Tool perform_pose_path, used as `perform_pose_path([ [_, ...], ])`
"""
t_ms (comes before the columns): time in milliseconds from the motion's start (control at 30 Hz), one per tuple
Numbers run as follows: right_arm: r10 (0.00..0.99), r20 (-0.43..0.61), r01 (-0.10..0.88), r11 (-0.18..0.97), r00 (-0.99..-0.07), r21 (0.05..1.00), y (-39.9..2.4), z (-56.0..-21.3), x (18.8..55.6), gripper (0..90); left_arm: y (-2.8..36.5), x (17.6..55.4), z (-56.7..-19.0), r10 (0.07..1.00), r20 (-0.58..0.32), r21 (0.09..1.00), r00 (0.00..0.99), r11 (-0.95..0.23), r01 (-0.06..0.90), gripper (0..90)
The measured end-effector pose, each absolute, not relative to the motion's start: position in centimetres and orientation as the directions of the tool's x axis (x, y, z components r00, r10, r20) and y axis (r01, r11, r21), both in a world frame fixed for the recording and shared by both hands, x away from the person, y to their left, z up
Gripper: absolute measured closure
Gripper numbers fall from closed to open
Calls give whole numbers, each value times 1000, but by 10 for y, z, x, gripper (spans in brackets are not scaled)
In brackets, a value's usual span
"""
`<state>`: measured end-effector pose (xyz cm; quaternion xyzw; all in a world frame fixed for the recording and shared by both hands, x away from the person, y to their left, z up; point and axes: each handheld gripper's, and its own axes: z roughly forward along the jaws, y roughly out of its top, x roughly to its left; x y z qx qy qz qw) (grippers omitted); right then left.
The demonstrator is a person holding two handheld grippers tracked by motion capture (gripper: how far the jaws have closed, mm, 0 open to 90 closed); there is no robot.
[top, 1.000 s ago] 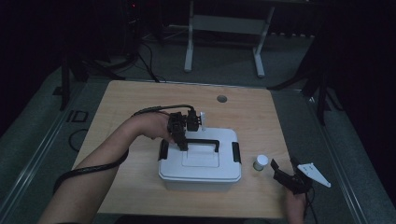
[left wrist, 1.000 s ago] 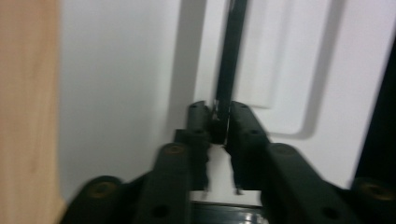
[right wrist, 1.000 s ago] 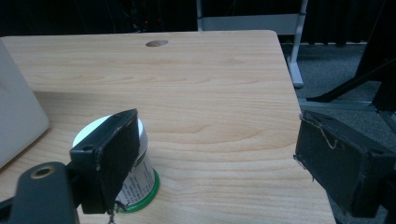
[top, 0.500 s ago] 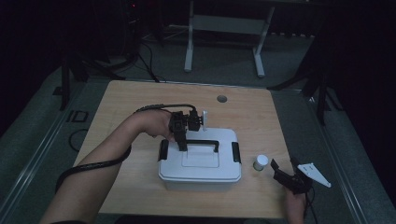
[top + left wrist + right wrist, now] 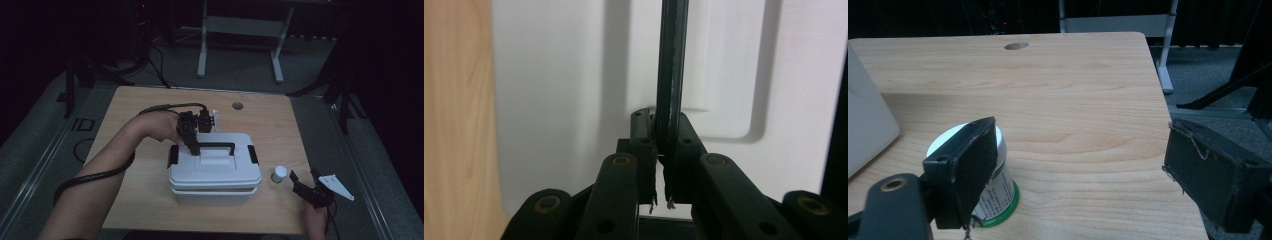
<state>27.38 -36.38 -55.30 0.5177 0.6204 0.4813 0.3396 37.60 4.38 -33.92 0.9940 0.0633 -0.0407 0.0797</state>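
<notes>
A white lidded box (image 5: 215,172) sits mid-table, latches down on both ends, contents hidden. The left gripper (image 5: 192,145) pinches the box's black carrying handle (image 5: 672,65) at its left end, jaws pressed tight on the bar. Off the box's right side a small white jar (image 5: 279,173) stands upside down on its green lid, just beside the right gripper (image 5: 306,188), whose jaws are spread wide and empty above the wooden table (image 5: 125,107).

Dim, murky high view with black surroundings; gripper views brighter, softly blurred up close.
</notes>
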Motion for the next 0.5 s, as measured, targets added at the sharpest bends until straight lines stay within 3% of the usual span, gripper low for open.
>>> perform_pose_path([
  [300, 969, 75, 316, 2, -234, 949, -364, -553, 274, 135, 75, 372, -322, 171, -66, 164, 983, -970, 179, 837],
  [500, 970, 74, 318, 4, -232, 948, -363, -553, 274, 134, 120, 367, -316, 259, -63, 156, 964, -952, 265, 837],
])
